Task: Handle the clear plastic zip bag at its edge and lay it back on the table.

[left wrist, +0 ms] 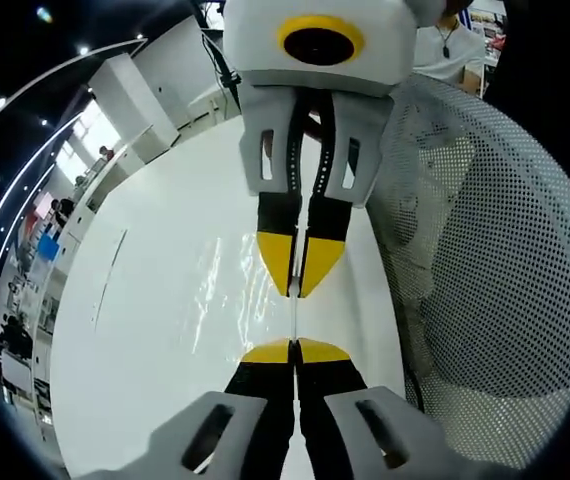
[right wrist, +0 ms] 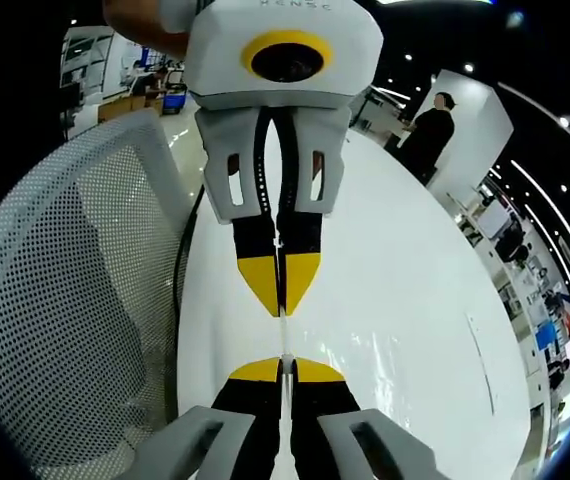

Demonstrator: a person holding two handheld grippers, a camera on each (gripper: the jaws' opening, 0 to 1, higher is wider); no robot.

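Two tongs (left wrist: pixel 294 345) (right wrist: pixel 283 362) tip to tip, zip bag (left wrist: pixel 227 290) edge pinched between

Clear plastic zip bag (left wrist: pixel 227 290): outline too faint against the white surface (left wrist: pixel 145 350) to trace. Its edge was hidden between both hand-held grippers' closed jaws.

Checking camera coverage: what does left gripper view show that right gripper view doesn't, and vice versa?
Left gripper view: a person's white top at the picture's top, and distant people along the room's far side.
Right gripper view: a person in dark clothes standing past the table, and a blue box.
Both: left tongs and right tongs shut, tip to tip, apparently on the clear zip bag edge, over the white table beside the mesh chair.
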